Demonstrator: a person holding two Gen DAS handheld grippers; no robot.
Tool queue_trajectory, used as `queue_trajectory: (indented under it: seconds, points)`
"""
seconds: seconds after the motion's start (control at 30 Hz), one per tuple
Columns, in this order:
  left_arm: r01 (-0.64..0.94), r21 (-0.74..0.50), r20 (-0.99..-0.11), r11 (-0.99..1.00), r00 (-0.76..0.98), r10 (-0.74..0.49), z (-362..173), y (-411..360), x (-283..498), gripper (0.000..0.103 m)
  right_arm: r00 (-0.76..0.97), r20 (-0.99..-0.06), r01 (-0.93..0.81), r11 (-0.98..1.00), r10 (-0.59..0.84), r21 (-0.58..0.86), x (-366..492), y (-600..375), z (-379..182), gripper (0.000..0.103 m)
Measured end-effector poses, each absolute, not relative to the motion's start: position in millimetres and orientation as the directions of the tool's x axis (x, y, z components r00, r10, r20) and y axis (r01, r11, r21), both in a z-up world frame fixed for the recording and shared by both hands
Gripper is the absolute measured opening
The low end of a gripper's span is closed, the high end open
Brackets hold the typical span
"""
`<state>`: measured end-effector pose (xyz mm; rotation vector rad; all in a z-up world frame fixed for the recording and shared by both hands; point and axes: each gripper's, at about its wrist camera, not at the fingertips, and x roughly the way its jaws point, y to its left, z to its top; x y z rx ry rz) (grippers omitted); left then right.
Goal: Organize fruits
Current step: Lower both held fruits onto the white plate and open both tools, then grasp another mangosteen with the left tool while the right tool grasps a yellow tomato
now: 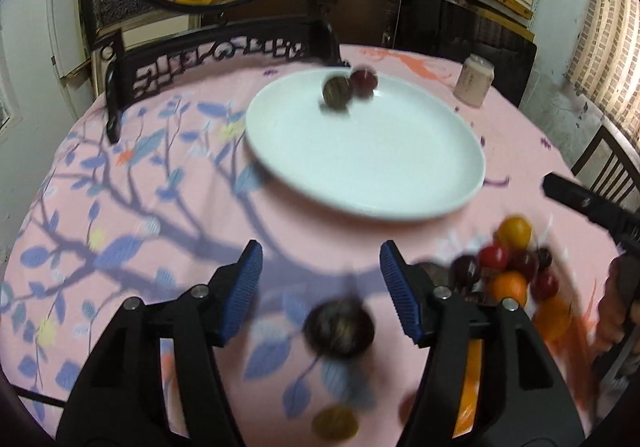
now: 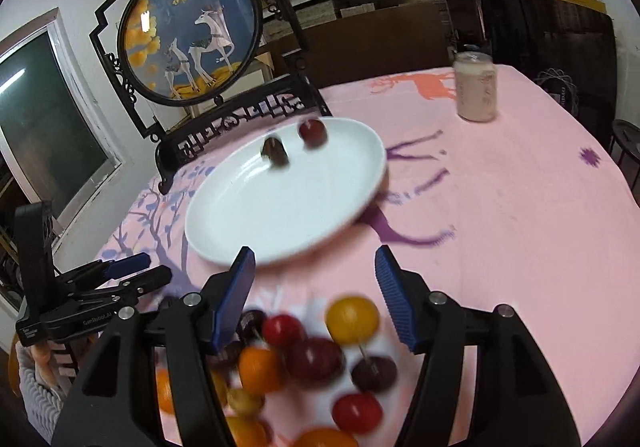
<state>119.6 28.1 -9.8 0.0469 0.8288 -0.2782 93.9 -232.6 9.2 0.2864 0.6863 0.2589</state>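
Left gripper [image 1: 320, 279] fingers standing apart, gripping nothing; a dark fruit [image 1: 339, 328] lying blurred on the surface [image 1: 120, 207] below them. Right gripper [image 2: 314, 279] fingers likewise parted, hanging over the fruit pile [image 2: 304, 359]. Beyond, two fruits sitting on the far side of the plate [image 2: 280, 215]; a jar [image 2: 476, 91] standing well apart.

We have the plate [image 2: 280, 207] mid-table on the tablecloth [image 2: 500, 207], two fruits [image 2: 294, 141] on its far rim side, near each other. Behind the plate stands the framed round screen [image 2: 188, 35] at the table's far edge. The jar [image 2: 476, 91] sits far right, well apart from the plate. The fruit pile [image 2: 312, 363] lies on the cloth nearer us, right of the plate's near edge. One lone fruit [image 1: 340, 329] lies left of the pile, another [image 1: 335, 423] nearer still.
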Motion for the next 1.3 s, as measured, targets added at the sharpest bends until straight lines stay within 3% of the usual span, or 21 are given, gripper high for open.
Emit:
queue_trajectory:
  seconds: [0.47,0.53,0.63,0.77,1.03,1.3]
  points:
    - [0.333,0.036,-0.783,0.942,0.595,-0.181,-37.2,9.2,95.7,0.066,0.719,-0.606,-0.119,0.920,0.340,0.374,88.6,-240.2,0.7,0.063]
    - [0.334,0.047,-0.794,0.941,0.585,-0.168,-42.5,7.1,98.2,0.063,0.702,-0.625,-0.114,0.920,0.342,0.375,91.0,-240.0,-3.4,0.063]
    - [0.338,0.027,-0.794,0.941,0.579,-0.185,-42.8,7.4,99.4,0.043,0.675,-0.654,-0.099,0.920,0.342,0.379,95.7,-240.4,-11.9,0.063]
    - [0.335,-0.002,-0.795,0.942,0.571,-0.204,-41.7,9.8,101.0,0.041,0.648,-0.675,-0.075,0.912,0.352,0.404,104.3,-245.0,-22.7,0.063]
    - [0.338,-0.005,-0.785,0.941,0.582,-0.213,-38.5,6.5,97.9,0.041,0.589,-0.690,-0.051,0.872,0.420,0.487,119.9,-242.6,-44.6,0.037]
    - [0.309,-0.056,-0.736,0.949,0.629,-0.248,-5.6,11.8,111.6,0.041,0.705,-0.587,-0.064,0.860,0.398,0.506,108.5,-251.4,-6.7,0.037]
